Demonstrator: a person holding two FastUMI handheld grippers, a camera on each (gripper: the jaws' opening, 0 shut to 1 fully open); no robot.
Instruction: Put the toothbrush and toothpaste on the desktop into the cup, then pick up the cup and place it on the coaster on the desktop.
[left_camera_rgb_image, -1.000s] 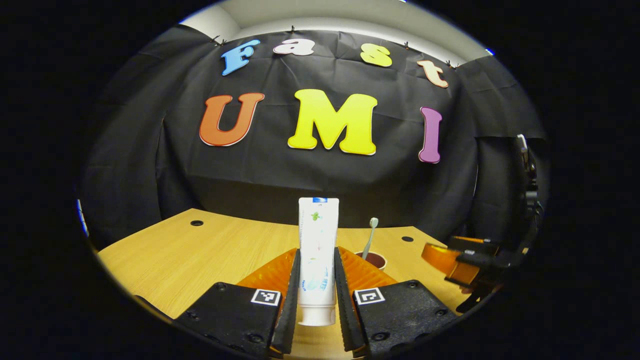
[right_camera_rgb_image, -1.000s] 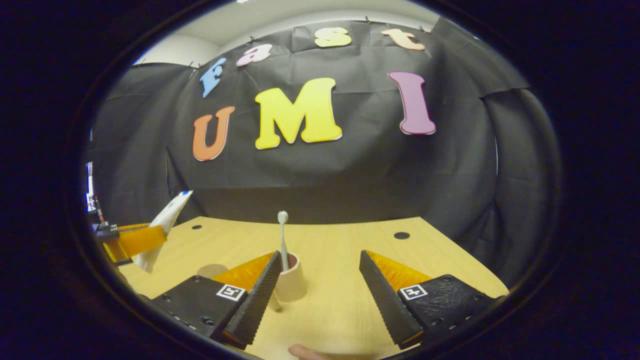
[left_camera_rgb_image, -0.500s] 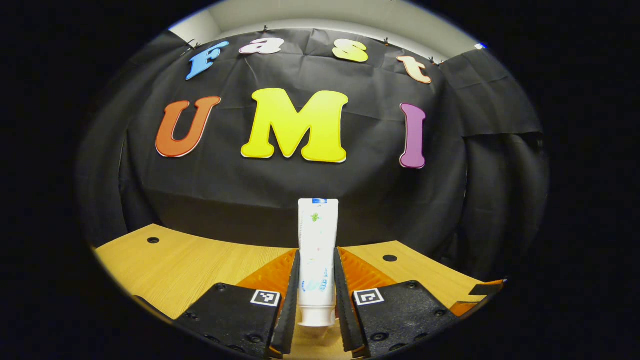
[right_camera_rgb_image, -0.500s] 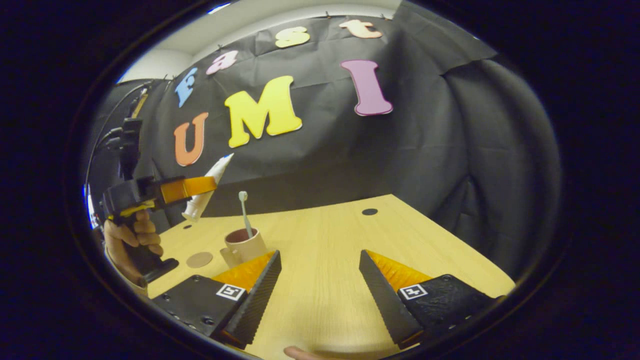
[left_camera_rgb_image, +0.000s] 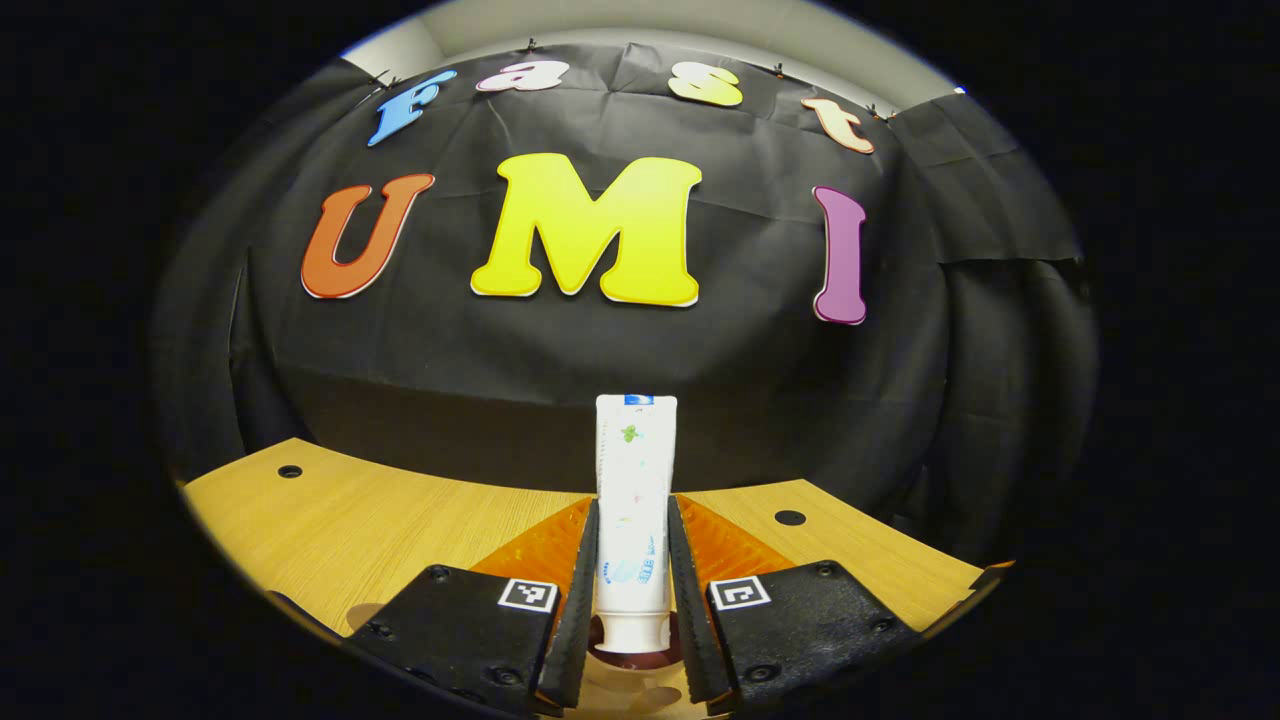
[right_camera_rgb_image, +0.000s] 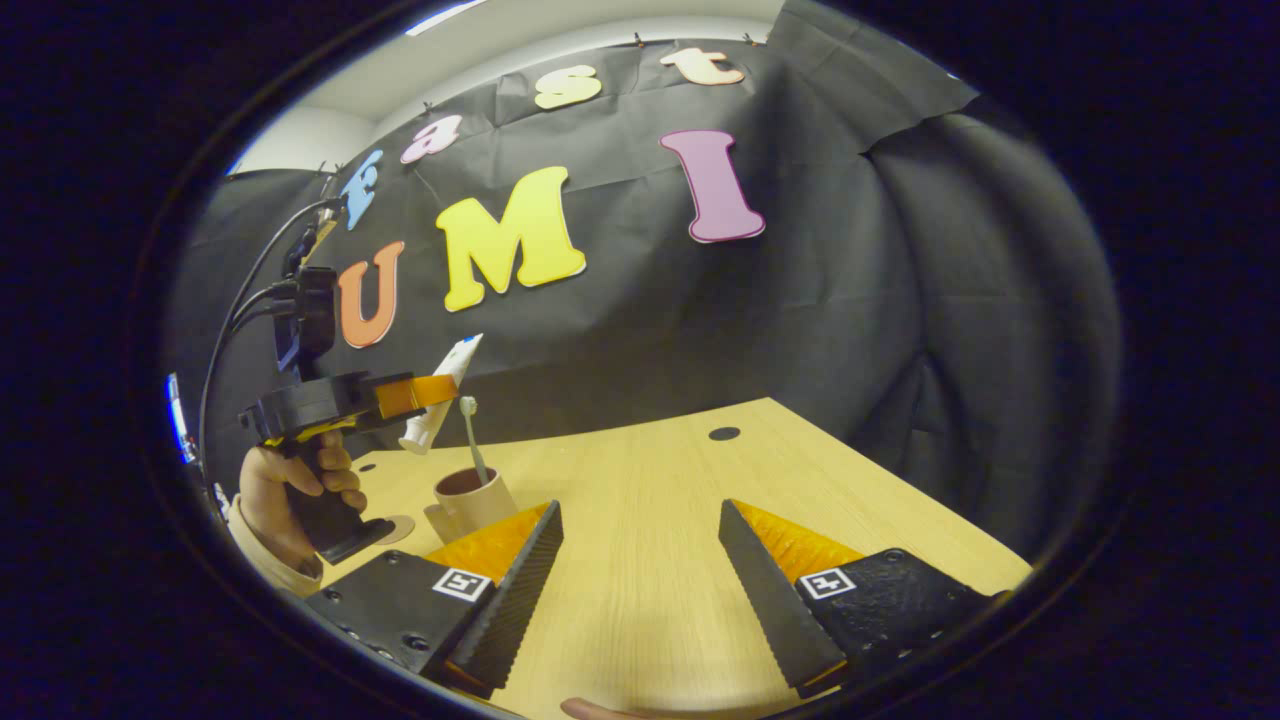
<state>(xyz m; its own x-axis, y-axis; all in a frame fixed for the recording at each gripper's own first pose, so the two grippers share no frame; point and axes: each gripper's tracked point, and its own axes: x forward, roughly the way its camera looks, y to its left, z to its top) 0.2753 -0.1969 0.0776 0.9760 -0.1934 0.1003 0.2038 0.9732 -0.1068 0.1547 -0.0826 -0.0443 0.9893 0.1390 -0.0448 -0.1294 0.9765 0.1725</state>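
Note:
A white toothpaste tube (left_camera_rgb_image: 634, 500) stands cap down between the fingers of my left gripper (left_camera_rgb_image: 632, 570), which is shut on it. Under the cap, the dark inside of the cup (left_camera_rgb_image: 640, 655) peeks out below. In the right gripper view the tan cup (right_camera_rgb_image: 472, 500) stands on the wooden desk with the toothbrush (right_camera_rgb_image: 470, 440) upright in it. The left gripper (right_camera_rgb_image: 425, 392), held in a hand (right_camera_rgb_image: 285, 490), carries the toothpaste (right_camera_rgb_image: 440, 395) tilted above the cup. A round brown coaster (right_camera_rgb_image: 400, 527) lies left of the cup, partly hidden. My right gripper (right_camera_rgb_image: 640, 575) is open over bare desk.
The wooden desk (right_camera_rgb_image: 650, 520) has small dark holes (right_camera_rgb_image: 723, 434) near its back edge. The black cloth wall rises close behind the desk. A cable (right_camera_rgb_image: 240, 310) runs up from the left gripper's handle.
My left gripper has carried the toothpaste over the cup, whose inside now shows under the cap. My right gripper has drawn back and turned right, still open, leaving the cup farther left.

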